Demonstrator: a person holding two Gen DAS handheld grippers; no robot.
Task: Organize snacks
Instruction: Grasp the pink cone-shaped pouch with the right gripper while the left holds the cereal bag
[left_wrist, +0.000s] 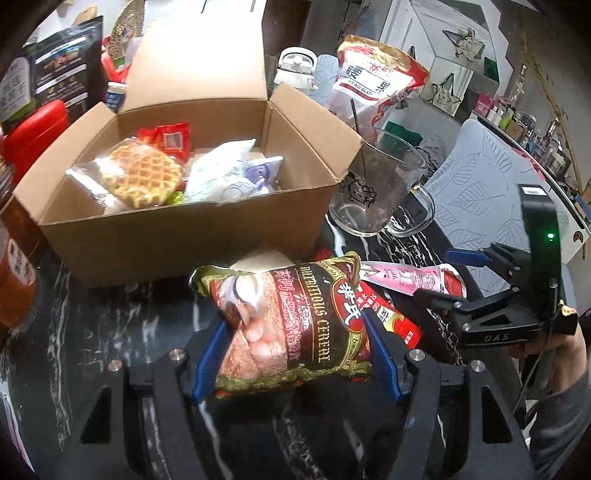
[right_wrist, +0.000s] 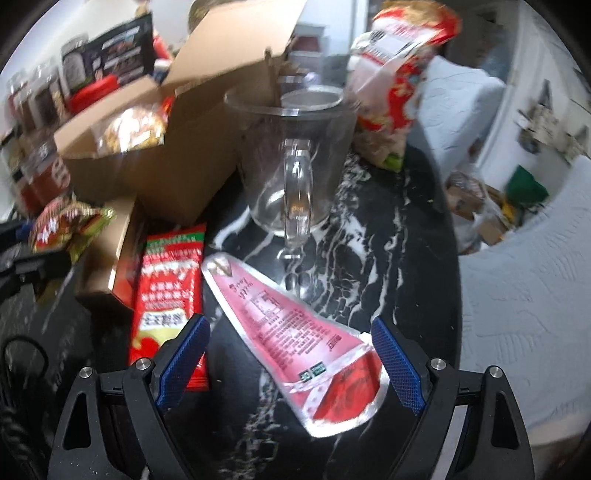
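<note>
My left gripper (left_wrist: 295, 332) is shut on a dark red and green cereal packet (left_wrist: 291, 325) and holds it in front of an open cardboard box (left_wrist: 177, 236). The box holds a wrapped waffle (left_wrist: 144, 173), a white packet (left_wrist: 221, 170) and a red packet (left_wrist: 170, 138). My right gripper (right_wrist: 288, 332) is open, its blue pads on either side of a pink and silver pouch (right_wrist: 295, 339) that lies on the black marble table (right_wrist: 369, 266). A red sachet (right_wrist: 170, 291) lies to the pouch's left. The right gripper (left_wrist: 465, 269) also shows in the left wrist view.
A glass mug (right_wrist: 295, 158) with a spoon stands to the right of the box. A red and white bag (right_wrist: 395, 62) stands behind the mug. Jars (right_wrist: 40, 162), a black pouch (left_wrist: 66, 66) and a red container (left_wrist: 33, 129) crowd the left. A pale patterned chair (left_wrist: 491, 192) is at the right.
</note>
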